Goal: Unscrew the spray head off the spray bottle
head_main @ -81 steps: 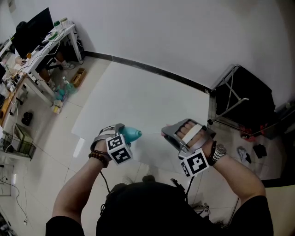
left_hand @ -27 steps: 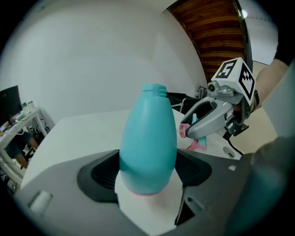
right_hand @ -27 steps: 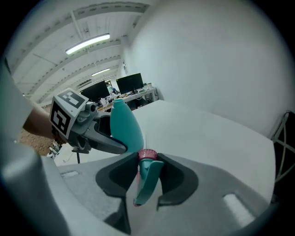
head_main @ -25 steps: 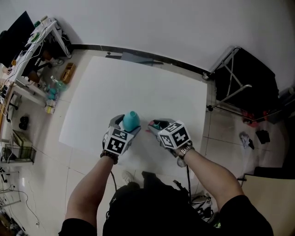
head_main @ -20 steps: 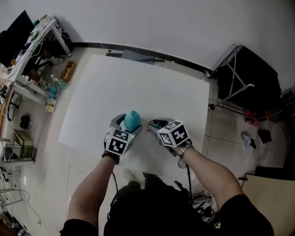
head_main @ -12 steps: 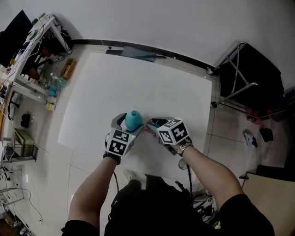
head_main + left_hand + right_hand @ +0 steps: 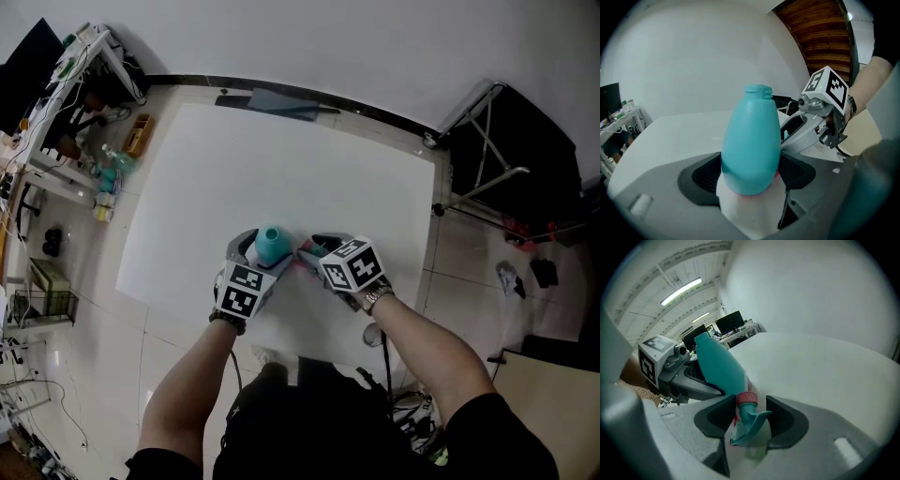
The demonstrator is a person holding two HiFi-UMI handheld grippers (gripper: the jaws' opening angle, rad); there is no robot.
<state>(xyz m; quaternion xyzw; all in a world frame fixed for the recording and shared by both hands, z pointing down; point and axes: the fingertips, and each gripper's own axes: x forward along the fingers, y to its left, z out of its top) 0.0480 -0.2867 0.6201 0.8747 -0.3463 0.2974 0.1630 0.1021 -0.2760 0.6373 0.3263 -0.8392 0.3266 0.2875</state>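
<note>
While in left tongs [image 7: 749, 177], bottle [image 7: 751, 136] headless.

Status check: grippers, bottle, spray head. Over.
Left gripper shut on bottle, neck bare. Right gripper jaws just been opening, spray head between them, off bottle. Nothing seen in the way.

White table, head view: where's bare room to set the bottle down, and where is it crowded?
The white table is bare across its far half up to the wall-side edge, and either side of the grippers. Crowded: the near middle, where the left gripper holds the bottle beside the right gripper, whose fingers have just been opening with the spray head between them.
</note>
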